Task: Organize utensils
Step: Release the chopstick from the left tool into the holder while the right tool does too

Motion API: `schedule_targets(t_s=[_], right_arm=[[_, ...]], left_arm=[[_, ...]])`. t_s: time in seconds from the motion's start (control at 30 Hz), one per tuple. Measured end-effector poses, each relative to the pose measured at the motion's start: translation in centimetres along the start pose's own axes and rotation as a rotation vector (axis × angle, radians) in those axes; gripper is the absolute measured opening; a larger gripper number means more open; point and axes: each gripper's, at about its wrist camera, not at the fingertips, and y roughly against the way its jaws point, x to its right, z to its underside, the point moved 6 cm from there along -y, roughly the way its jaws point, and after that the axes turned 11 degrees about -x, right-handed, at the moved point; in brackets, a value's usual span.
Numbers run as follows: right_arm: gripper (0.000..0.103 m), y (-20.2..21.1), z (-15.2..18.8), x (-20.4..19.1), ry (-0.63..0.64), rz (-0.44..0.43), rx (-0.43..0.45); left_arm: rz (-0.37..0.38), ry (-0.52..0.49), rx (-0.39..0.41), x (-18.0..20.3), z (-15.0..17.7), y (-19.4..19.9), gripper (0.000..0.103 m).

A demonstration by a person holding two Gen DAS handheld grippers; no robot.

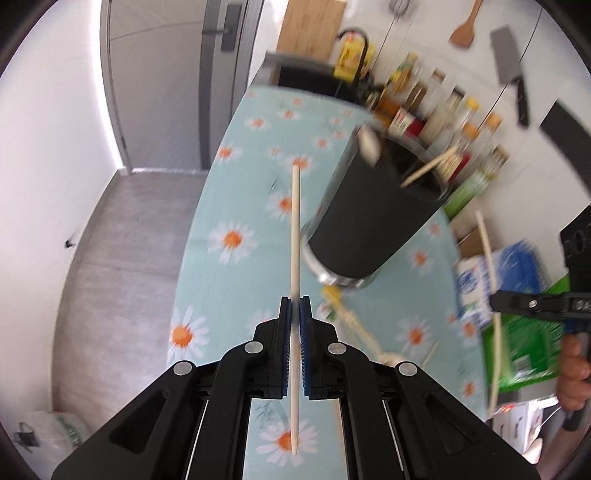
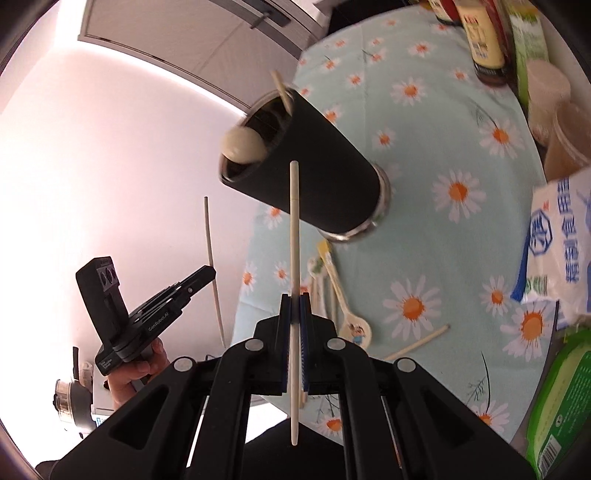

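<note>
A black utensil holder [image 1: 373, 218] stands on the daisy tablecloth [image 1: 236, 206]; a spoon and a chopstick stick out of it. It also shows in the right wrist view [image 2: 317, 173]. My left gripper [image 1: 295, 306] is shut on a pale chopstick [image 1: 295, 229], held above the cloth left of the holder. My right gripper [image 2: 294, 306] is shut on another chopstick [image 2: 294, 240], held in front of the holder. Loose spoons [image 2: 332, 291] and a chopstick [image 2: 417, 343] lie on the cloth below the holder. Each gripper shows in the other's view: the right one [image 1: 517, 304], the left one [image 2: 192, 288].
Sauce bottles [image 1: 436, 114] line the far edge of the table. A white salt bag [image 2: 561, 251] and a green packet [image 2: 561, 398] lie at the right. A cleaver [image 1: 511, 70] and a wooden spatula [image 1: 463, 31] hang on the wall. The table edge drops to the floor [image 1: 122, 258] on the left.
</note>
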Motion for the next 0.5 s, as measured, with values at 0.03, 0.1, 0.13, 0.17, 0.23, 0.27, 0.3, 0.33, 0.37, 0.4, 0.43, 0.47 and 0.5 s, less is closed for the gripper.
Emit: schedule_targets(t_s=[0.03, 0.1, 0.13, 0.17, 0.23, 0.27, 0.3, 0.33, 0.37, 0.4, 0.43, 0.47, 0.5], right_arm=[[0.006, 0.5, -0.3, -0.6, 0.016, -0.006, 0.019], [0.006, 1.4, -0.9, -1.7, 0.043, -0.013, 0.049], [0.006, 1.7, -1.2, -2.2, 0.053, -0.016, 0.059], [0.006, 2.1, -1.5, -2.8, 0.070, -0.017, 0.074], [0.006, 2.8, -2.1, -3.7, 0.093, -0.016, 0.101], [0.006, 3.0, -2.5, -4.1, 0.105, -0.018, 0.115], [0.006, 3.4, -2.9, -4.6, 0.116, -0.019, 0.129], [0.006, 3.7, -3.4, -5.1, 0.136, -0.019, 0.148], [0.006, 3.9, -3.9, -5.6, 0.157, -0.017, 0.165], [0.006, 4.2, -4.5, -6.0, 0.169, -0.009, 0.181], [0.006, 4.4, -5.0, -6.1, 0.173, 0.002, 0.192], [0.006, 4.6, -5.5, -6.4, 0.183, 0.009, 0.207], [0.006, 4.7, -5.8, -6.8, 0.200, 0.009, 0.222]], left_arm=[[0.018, -0.004, 0.021, 0.4, -0.5, 0.7, 0.004], [0.041, -0.019, 0.061, 1.1, -1.5, 2.0, 0.004], [0.056, -0.027, 0.087, 1.5, -1.9, 2.8, 0.004], [0.062, -0.040, 0.120, 2.0, -2.4, 3.6, 0.004], [0.080, -0.061, 0.161, 2.8, -3.2, 4.7, 0.004], [0.101, -0.067, 0.188, 3.3, -3.8, 5.3, 0.004], [0.109, -0.074, 0.204, 3.6, -4.1, 5.6, 0.004], [0.119, -0.084, 0.223, 3.9, -4.6, 5.9, 0.004], [0.136, -0.097, 0.248, 4.4, -5.1, 6.4, 0.004], [0.147, -0.105, 0.260, 4.8, -5.5, 6.5, 0.004], [0.153, -0.112, 0.268, 5.0, -5.8, 6.7, 0.004], [0.165, -0.112, 0.285, 5.3, -6.3, 6.9, 0.004], [0.183, -0.114, 0.296, 5.6, -6.7, 7.0, 0.004]])
